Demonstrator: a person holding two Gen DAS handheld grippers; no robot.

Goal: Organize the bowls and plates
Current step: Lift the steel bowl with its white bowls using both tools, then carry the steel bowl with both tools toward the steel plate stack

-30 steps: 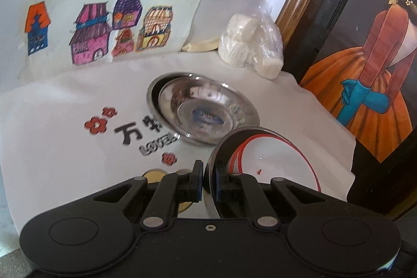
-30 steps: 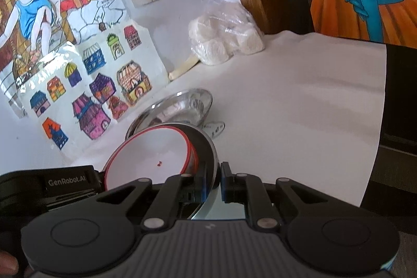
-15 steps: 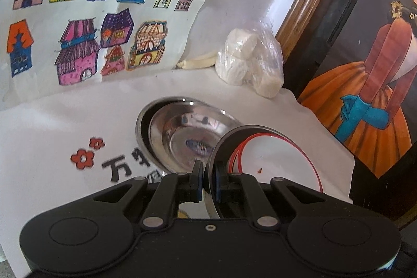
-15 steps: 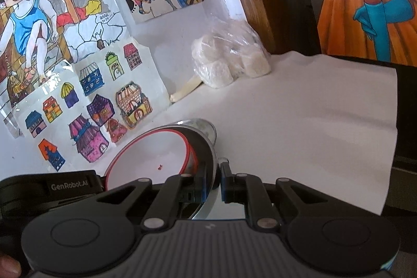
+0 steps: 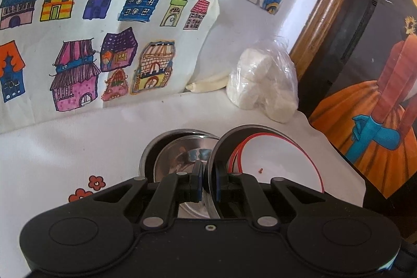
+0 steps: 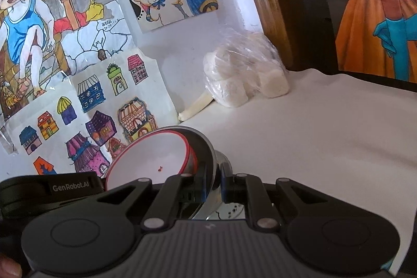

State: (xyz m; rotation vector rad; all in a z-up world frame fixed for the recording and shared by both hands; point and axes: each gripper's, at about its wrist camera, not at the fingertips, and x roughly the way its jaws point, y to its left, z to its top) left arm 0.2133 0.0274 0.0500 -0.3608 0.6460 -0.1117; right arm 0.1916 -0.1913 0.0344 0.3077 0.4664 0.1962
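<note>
Both grippers are clamped on opposite sides of one steel bowl (image 5: 226, 137), which carries a white, red-rimmed bowl (image 5: 276, 160) nested inside it. The left gripper (image 5: 208, 181) pinches the steel rim on its left side, jaws narrow with only the rim between them. The right gripper (image 6: 215, 181) pinches the rim on the right side in the same way, jaws narrow on the metal wall. The held pair is tilted, and the white bowl (image 6: 153, 158) shows a small red speck on its inner face.

A steel plate (image 5: 177, 155) lies flat on the white tablecloth (image 5: 78, 147), directly below and just left of the held bowls; the left gripper's body hides its near edge. Whether the bowls touch the plate cannot be told.

Further back, a plastic bag of white rolls (image 5: 263, 85) sits on the cloth near the wooden frame (image 5: 328, 4). A sheet of coloured house drawings (image 5: 86, 43) leans against the wall behind the plate. A painting of a figure in an orange skirt (image 5: 378, 108) stands at the right.
</note>
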